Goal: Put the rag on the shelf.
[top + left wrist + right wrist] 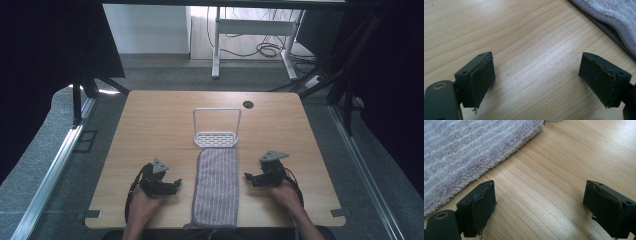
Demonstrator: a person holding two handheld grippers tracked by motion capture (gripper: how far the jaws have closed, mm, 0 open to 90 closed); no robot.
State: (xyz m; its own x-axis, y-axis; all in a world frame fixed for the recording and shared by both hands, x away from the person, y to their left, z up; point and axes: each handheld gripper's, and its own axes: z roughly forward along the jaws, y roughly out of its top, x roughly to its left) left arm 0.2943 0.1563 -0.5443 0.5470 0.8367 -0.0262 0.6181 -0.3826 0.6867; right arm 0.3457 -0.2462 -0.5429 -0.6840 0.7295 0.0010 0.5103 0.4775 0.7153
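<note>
Right, both grippers sit low over the wooden table [150, 125], one either side of the towel [216, 187]. The left gripper [175, 185] has its jaws spread wide with nothing between them, and the right gripper [248, 177] is the same, jaws apart over bare wood. The towel lies flat down the near middle of the table, long and narrow, its near end drooping over the front edge, its far end just short of a white wire rack [216, 128]. It looks soft, fluffy and light, so it should bunch and sag when lifted. The long side edges or corners, nearest each gripper, look the sensible places to pinch.
</note>
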